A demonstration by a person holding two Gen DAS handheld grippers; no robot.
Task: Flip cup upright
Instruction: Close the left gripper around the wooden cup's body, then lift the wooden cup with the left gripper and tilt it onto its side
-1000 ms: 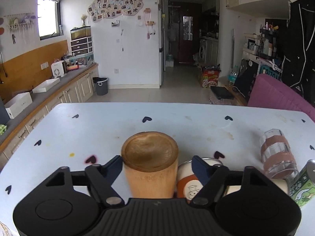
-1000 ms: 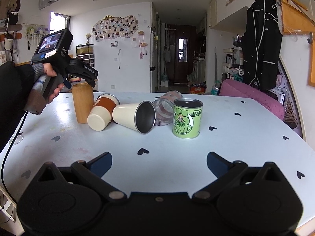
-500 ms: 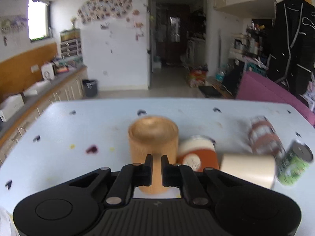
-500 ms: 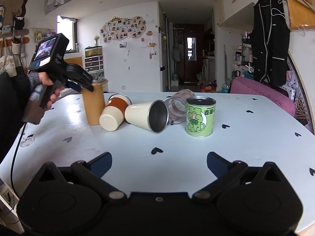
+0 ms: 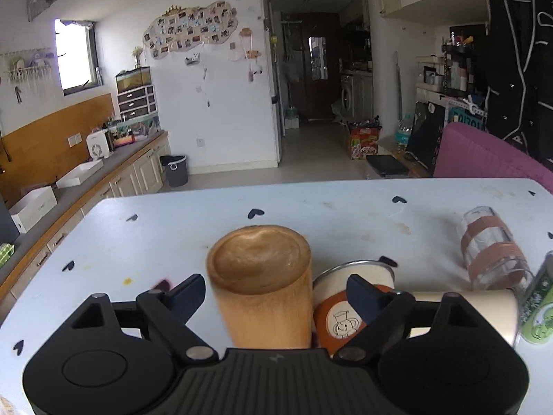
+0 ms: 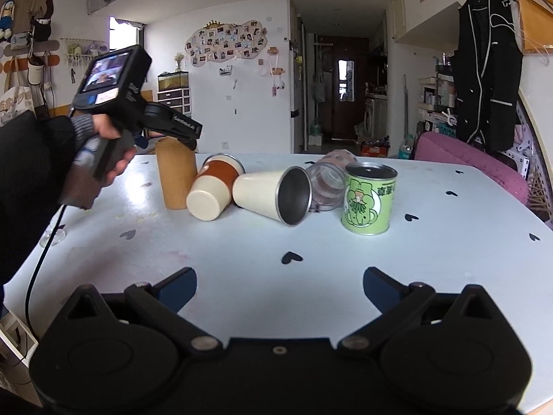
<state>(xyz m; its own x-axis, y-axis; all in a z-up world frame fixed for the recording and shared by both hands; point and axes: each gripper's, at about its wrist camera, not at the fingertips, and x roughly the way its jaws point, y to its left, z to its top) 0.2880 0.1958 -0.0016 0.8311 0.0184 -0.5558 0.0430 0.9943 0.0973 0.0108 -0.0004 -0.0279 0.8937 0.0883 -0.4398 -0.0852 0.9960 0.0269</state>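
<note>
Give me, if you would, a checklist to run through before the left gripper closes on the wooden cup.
1. Left gripper open wider than the wooden cup: ok.
2. Cup sits between its fingers: ok.
3. Cup stands closed end up and needs flipping: ok.
4. Free space on the cup's right: not ok, the orange-banded cup lies against or right beside it.
5. Right gripper open, empty and apart from the cups: ok.
</note>
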